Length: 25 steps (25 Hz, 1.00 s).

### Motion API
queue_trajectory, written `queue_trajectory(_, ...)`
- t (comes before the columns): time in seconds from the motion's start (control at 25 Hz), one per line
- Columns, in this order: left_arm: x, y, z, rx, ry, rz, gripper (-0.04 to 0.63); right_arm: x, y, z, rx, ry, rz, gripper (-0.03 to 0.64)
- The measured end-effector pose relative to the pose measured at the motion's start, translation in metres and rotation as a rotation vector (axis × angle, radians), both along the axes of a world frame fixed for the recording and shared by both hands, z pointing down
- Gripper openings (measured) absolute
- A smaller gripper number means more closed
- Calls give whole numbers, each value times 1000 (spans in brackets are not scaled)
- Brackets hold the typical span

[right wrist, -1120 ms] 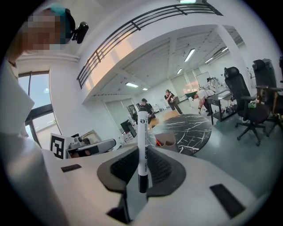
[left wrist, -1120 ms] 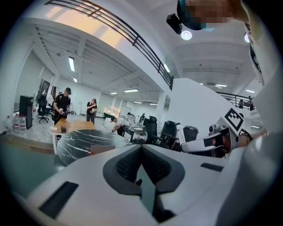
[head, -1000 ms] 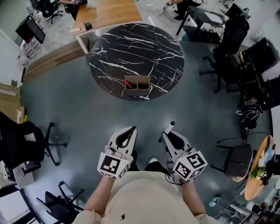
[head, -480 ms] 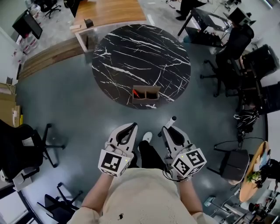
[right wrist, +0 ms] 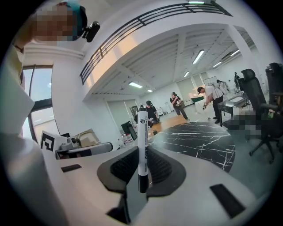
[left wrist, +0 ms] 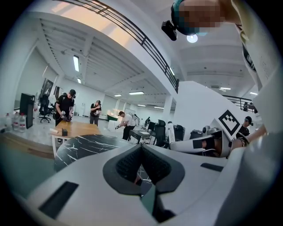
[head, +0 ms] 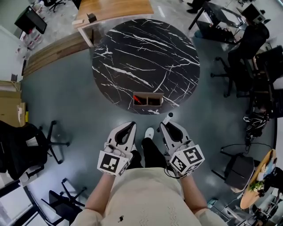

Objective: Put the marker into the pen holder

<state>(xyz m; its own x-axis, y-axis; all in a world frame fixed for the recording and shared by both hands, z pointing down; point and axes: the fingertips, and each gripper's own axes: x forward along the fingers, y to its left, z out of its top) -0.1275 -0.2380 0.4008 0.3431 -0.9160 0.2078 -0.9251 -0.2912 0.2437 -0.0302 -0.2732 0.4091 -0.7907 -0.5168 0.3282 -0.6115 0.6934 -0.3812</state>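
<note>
A brown two-compartment pen holder [head: 147, 101] stands near the front edge of the round black marble table [head: 132, 53], with something red in its left compartment. My right gripper [right wrist: 142, 167] is shut on a white marker [right wrist: 142, 145] with a black cap, held upright across the jaws; its tip sticks out toward the table [head: 168, 117]. The right gripper [head: 170, 128] hangs short of the table edge, to the right of the holder. My left gripper [head: 126, 131] is beside it, jaws shut with nothing between them [left wrist: 141, 164].
Office chairs [head: 26, 145] stand left and right of me on the grey floor. A wooden desk [head: 112, 8] adjoins the table's far side. Several people work at benches in the background [left wrist: 66, 106]. Cardboard boxes [head: 9, 103] lie at the far left.
I have stepped closer to the table: the pen holder and table edge have come nearer to both grippers. Both grippers keep their hold and spacing.
</note>
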Motion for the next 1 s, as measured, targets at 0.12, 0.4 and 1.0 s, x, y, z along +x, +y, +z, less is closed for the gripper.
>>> queue_trajectory(0.12,5,-15,11,-31,-31,-13,8,-2,-17,7,34,21,-26,72)
queue_trajectory(0.4,12,-46,29,-45,-50,-31,8,-13,-56,37,52,86,-85,72)
queue_trajectory(1.0,-2,-95,86,-121,55,54,8,-33,-118,120,22,190,78,72)
